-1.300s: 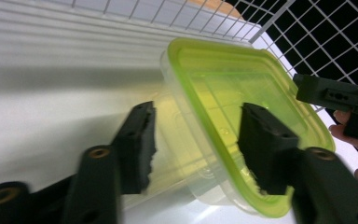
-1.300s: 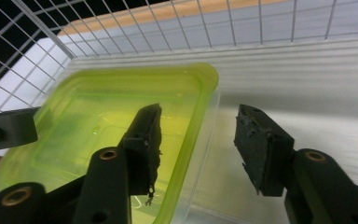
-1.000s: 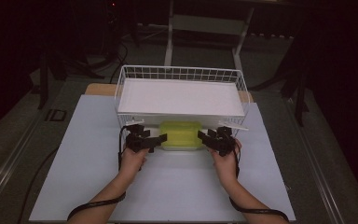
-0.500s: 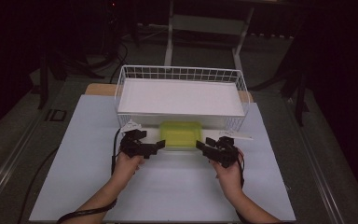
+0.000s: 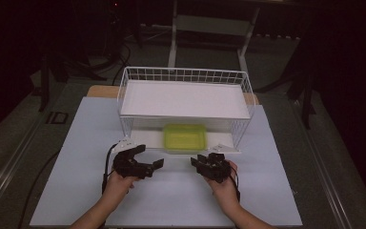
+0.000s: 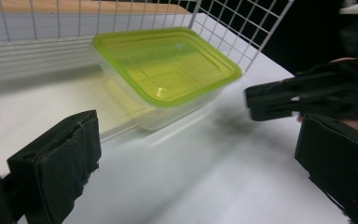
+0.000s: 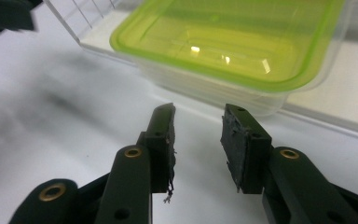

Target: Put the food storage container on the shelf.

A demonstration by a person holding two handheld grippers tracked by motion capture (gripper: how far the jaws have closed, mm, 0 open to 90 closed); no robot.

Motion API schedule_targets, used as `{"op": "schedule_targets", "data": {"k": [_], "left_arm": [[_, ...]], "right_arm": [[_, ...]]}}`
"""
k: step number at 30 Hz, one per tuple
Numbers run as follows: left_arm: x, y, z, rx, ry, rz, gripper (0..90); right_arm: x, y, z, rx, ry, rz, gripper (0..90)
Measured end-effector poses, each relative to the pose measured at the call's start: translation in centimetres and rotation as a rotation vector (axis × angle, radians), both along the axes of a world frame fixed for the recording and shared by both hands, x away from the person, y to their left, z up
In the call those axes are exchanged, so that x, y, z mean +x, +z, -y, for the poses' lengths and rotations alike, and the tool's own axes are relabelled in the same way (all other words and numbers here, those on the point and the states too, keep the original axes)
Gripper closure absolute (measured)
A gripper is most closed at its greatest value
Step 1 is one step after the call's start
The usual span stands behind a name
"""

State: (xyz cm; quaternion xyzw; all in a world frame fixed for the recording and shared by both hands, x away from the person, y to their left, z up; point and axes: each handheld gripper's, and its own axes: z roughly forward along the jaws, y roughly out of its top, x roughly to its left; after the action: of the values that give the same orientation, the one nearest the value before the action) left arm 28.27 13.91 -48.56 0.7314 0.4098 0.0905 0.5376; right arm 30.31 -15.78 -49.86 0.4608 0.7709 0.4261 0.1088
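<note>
The green-lidded container (image 5: pixel 185 138) sits on the lower level of the white wire rack (image 5: pixel 183 76), under the rack's upper shelf (image 5: pixel 186 99), with its front edge near the open front of the rack. In the left gripper view the container (image 6: pixel 165 72) rests flat on the rack's white base, lid on, with the wire wall just behind and beside it. In the right gripper view the lid (image 7: pixel 228 37) looks seated all round, and the clear body under it shows nothing that can be made out inside.

Both claws are off the container and on the near side of it, above the white counter (image 5: pixel 76 143). The left claw (image 5: pixel 153 164) has its jaws wide apart and holds nothing; in its own view the two pads stand at the far edges of the picture with the container between and beyond them. The right claw (image 5: pixel 196 164) also holds nothing; its jaws (image 7: pixel 198 140) are apart by a narrower gap, pointed toward the container's near long side without touching it.

Judged from this, the placing itself looks done: the container is inside the rack, level, and free of both claws. What may be left is small, perhaps nudging it deeper under the shelf, since it sits close to the front lip. If the work is instead to take the container out, then nothing of that has begun, as neither claw grips it.
</note>
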Motion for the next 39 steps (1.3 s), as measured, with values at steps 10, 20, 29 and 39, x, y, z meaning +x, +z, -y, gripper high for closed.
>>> {"op": "schedule_targets", "data": {"k": [10,20,29,39], "left_arm": [[-2.2,-0.8,-0.5,0.012,-0.006,0.058,0.9],[-2.3,-1.3,-0.5,0.025,-0.005,0.080,0.9],[-2.4,-1.6,-0.3,0.043,-0.012,0.085,0.9],[-2.5,-1.7,-0.2,0.031,-0.019,0.083,0.9]], "right_arm": [[0.9,-1.5,-2.3,-0.038,0.054,-0.056,90.0],[3.1,-2.3,-3.6,-0.045,0.025,-0.033,89.9],[5.0,-2.7,-3.9,-0.039,-0.016,-0.030,89.8],[7.3,-2.6,-4.5,-0.045,-0.044,-0.018,89.6]]}}
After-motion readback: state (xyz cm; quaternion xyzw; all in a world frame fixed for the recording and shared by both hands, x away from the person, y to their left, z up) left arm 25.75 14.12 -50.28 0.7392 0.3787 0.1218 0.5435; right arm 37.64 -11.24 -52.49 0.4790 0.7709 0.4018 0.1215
